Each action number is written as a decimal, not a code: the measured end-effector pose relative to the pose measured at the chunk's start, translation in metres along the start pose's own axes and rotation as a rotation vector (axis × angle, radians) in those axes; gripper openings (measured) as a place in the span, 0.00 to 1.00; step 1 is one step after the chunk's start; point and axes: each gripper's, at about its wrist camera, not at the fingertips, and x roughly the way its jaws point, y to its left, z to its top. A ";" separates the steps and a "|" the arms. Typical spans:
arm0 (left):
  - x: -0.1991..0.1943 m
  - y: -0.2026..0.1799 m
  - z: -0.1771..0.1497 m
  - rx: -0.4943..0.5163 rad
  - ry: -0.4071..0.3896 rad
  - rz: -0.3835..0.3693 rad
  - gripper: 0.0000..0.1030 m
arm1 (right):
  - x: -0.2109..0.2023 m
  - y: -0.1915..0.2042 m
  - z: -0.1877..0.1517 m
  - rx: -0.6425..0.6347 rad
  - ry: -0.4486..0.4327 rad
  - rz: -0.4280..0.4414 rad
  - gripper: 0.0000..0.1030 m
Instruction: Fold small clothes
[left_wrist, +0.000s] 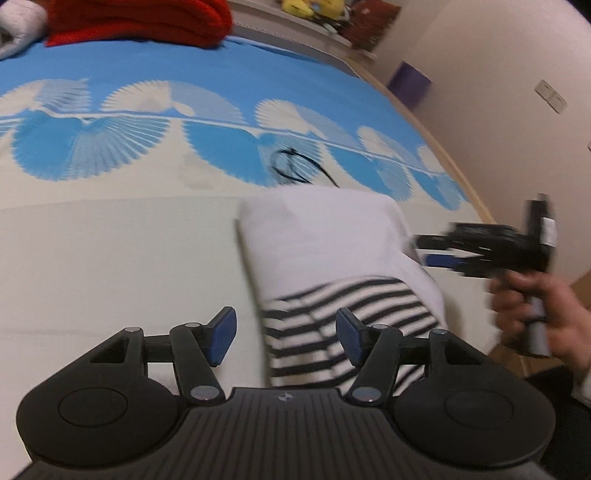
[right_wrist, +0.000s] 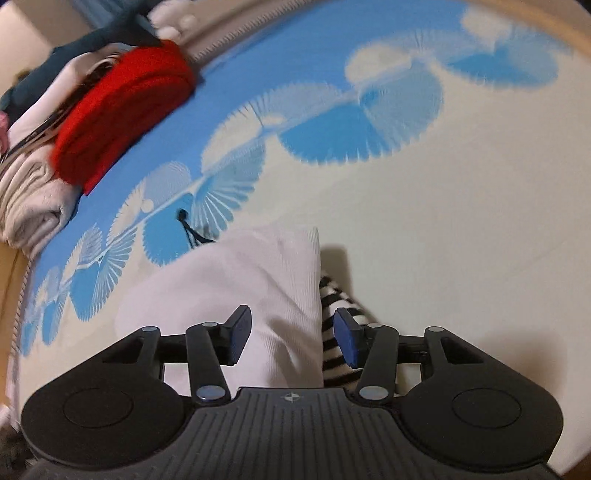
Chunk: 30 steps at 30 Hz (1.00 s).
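Right wrist view: I see the white-and-striped garment (right_wrist: 236, 280) folded flat just ahead of my right hand-held gripper (right_wrist: 291, 338), jaws apart, gripping nothing.

Bedspread (left_wrist: 110, 240): cream, bright blue, white fan-shaped motifs. Garment (left_wrist: 321, 236): white, with black-and-white striped part (left_wrist: 343, 317). Folded cloth (right_wrist: 122, 110): red. Pile (right_wrist: 33, 199) beside it: beige, white, perhaps dark teal, blurred. Cord (left_wrist: 291, 166): black. Gripper (right_wrist: 291, 336): black, blue pads (right_wrist: 345, 339). Toys (left_wrist: 310, 7): yellow.
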 end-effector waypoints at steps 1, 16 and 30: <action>0.005 -0.005 -0.001 -0.007 0.004 -0.010 0.65 | 0.010 -0.003 -0.004 0.020 0.014 0.014 0.50; 0.099 -0.041 -0.036 0.072 0.322 0.133 0.81 | 0.035 0.004 0.009 0.050 0.039 -0.033 0.08; 0.075 -0.028 -0.018 -0.054 0.180 0.025 0.80 | -0.020 -0.009 -0.030 -0.099 0.124 0.114 0.53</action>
